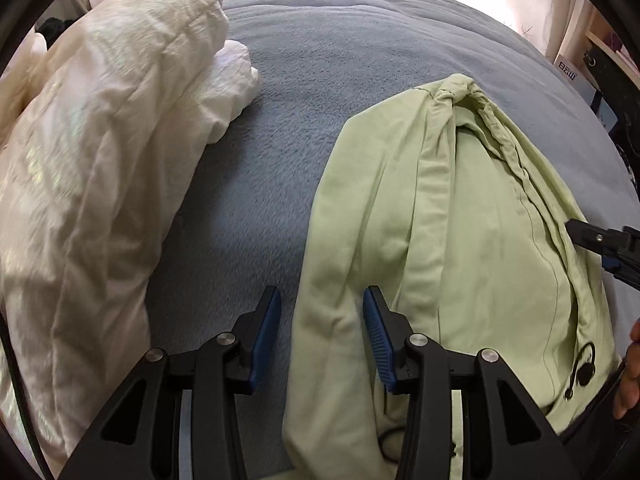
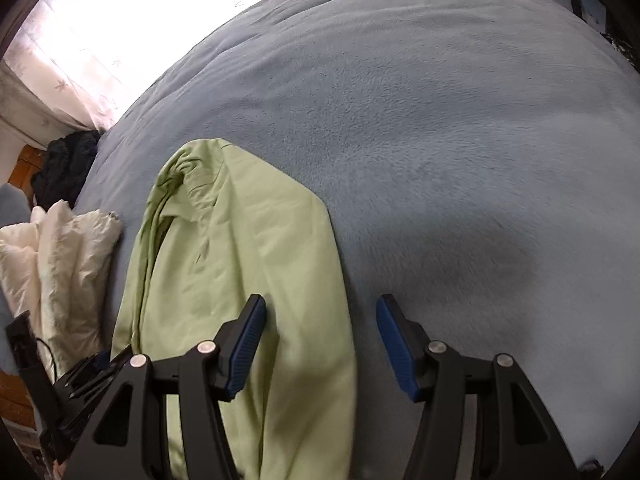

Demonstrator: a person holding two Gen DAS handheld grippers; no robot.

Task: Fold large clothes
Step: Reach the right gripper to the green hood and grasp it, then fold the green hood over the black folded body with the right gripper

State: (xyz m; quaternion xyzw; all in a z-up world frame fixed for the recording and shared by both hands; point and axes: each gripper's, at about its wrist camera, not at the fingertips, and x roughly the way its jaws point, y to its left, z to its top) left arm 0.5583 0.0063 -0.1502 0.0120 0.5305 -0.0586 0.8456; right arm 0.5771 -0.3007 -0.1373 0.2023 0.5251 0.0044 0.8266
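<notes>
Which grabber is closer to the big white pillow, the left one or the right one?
Left. The left gripper hangs just beside the white pillow, at the green garment's near edge. The right gripper is across the garment, at its far edge.

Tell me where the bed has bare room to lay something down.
The widest bare stretch of the blue blanket lies beyond and to the right of the green jacket. A narrower strip runs between the jacket and the cream duvet. The left side is crowded by that duvet.

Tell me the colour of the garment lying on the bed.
Pale green garment, plain with no pattern; it shows best in the left wrist view.
</notes>
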